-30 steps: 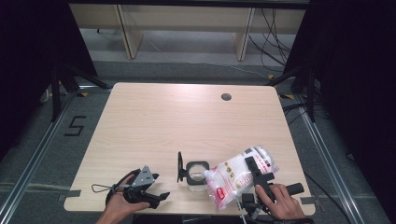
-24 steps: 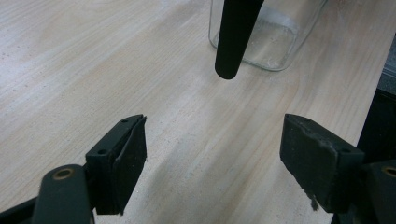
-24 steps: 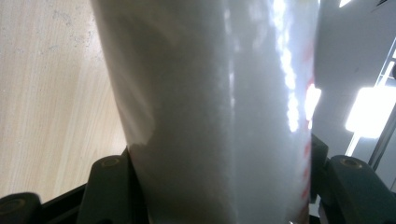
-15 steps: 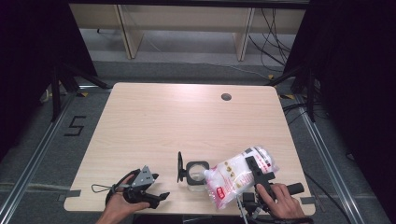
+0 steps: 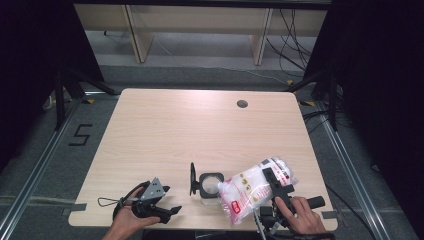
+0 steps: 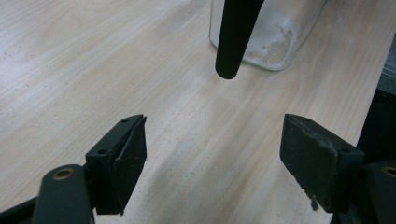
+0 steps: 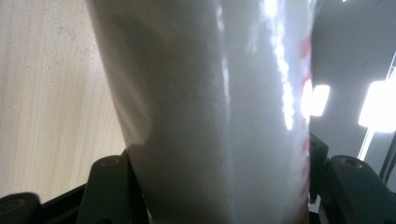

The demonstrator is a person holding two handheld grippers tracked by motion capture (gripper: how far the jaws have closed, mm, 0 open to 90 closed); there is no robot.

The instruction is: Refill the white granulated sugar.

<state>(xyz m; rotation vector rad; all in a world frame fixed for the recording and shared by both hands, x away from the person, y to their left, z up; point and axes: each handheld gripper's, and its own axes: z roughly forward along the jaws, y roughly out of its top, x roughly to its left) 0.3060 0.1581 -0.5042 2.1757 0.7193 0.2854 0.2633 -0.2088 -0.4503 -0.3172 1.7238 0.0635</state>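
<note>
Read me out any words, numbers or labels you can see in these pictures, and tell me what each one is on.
"5": black mark on the grey floor left of the light wooden table.
Red label and small marks on the white plastic bag of powder, clamped in the right gripper: too small and blurred to read.
Red print along the bag's edge in the right gripper view: unreadable.
</note>
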